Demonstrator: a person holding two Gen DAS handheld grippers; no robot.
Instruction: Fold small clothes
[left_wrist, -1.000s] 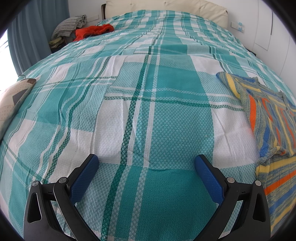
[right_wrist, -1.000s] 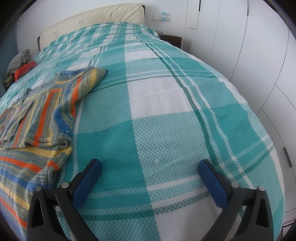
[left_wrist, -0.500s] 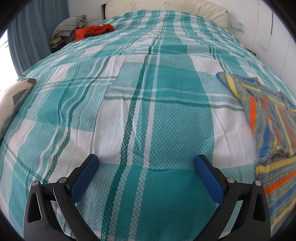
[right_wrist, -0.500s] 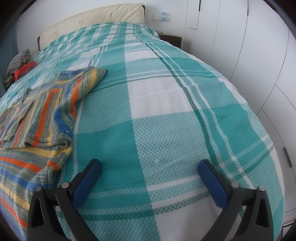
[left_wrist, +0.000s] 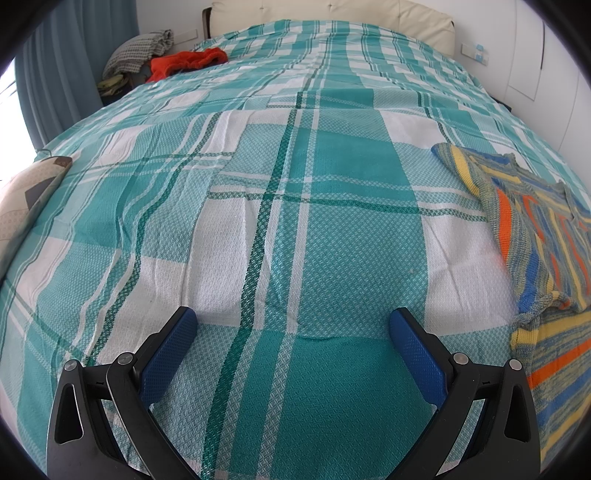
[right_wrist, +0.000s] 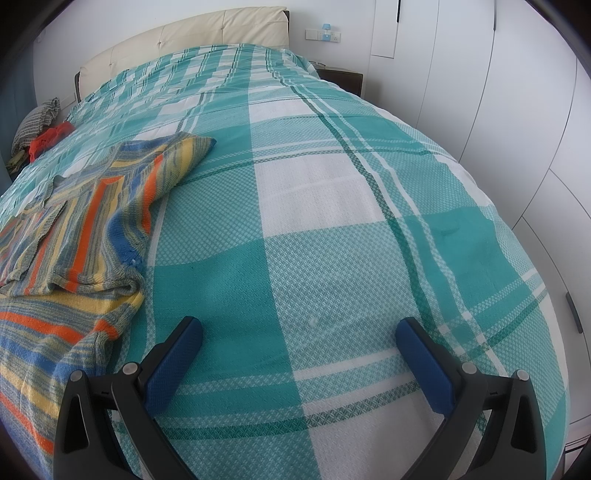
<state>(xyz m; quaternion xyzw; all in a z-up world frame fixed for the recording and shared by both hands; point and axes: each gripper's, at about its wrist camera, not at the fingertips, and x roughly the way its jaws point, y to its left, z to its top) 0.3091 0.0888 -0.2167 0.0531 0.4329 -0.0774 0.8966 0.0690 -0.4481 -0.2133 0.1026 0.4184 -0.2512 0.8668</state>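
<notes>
No fold is judged complete. The striped sweater (right_wrist: 85, 229) lies on the bed (right_wrist: 332, 229), one edge turned over, otherwise spread. The left claw (left_wrist: 293, 325) and right claw (right_wrist: 299, 334) are held spread wide, empty, beside the sweater. All folding is judged outstanding.

Striped knit sweater (right_wrist: 85, 229) lies partly folded on the plaid bedspread (right_wrist: 332, 240).

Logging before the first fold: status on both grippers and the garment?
Left gripper open, empty. Right gripper open, empty. Striped knit sweater flat on teal plaid bedspread, between them, untouched. Nothing in the way.
</notes>
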